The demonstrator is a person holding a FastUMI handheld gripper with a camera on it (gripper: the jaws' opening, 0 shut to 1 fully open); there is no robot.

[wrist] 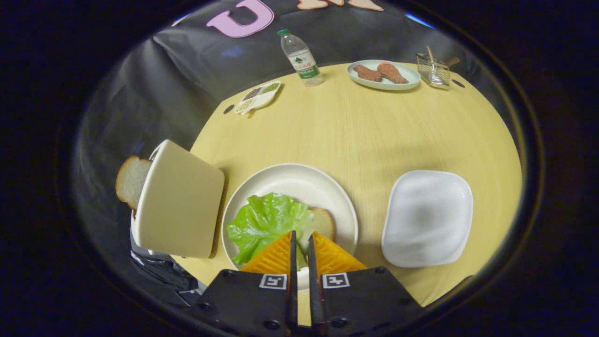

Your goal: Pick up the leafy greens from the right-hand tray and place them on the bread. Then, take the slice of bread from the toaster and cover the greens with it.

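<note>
Gripper-mounted fisheye, steeply down over table (355,135)

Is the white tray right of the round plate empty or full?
Empty: the white tray shows bare surface; the leafy greens lie on the plate.

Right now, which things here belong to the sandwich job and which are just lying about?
Job:
- leafy greens, on the bread in the round plate
- gripper, fingers nearly closed over the greens' near edge
- bread slice in the toaster
- white tray

Lying about:
- water bottle
- plate of meat pieces
- seasoning dish
- wire holder
</note>
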